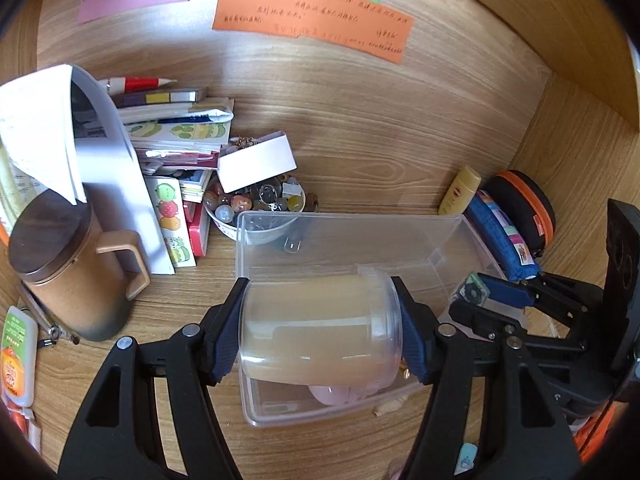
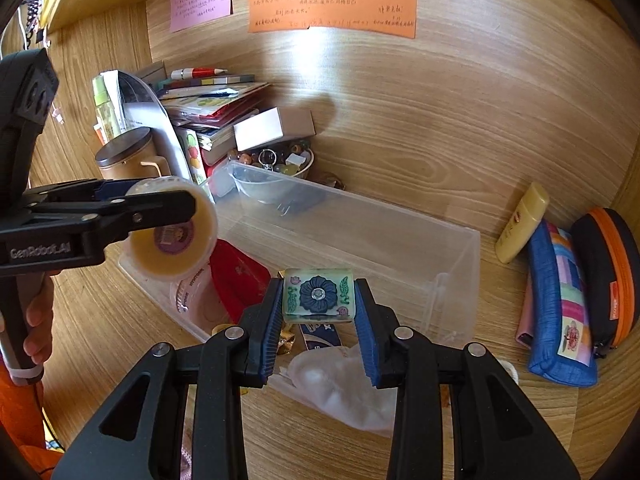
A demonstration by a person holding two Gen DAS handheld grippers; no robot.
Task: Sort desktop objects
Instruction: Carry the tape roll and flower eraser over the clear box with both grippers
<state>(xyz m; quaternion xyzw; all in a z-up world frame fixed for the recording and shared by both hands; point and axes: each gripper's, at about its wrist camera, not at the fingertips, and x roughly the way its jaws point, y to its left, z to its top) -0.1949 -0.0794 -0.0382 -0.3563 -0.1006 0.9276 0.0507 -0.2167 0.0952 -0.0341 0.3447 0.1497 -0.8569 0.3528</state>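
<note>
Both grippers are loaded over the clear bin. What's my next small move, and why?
Probably lower the right gripper a little and release the flower tile into the clear bin. The tile is clamped between the pads and already sits above the bin's open top, beside the items inside. The left gripper holds the jar over the other end, so its drop can follow.

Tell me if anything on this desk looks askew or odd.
The white box sits tilted on the rim of the bead bowl, leaning against the book pile rather than lying flat.
</note>
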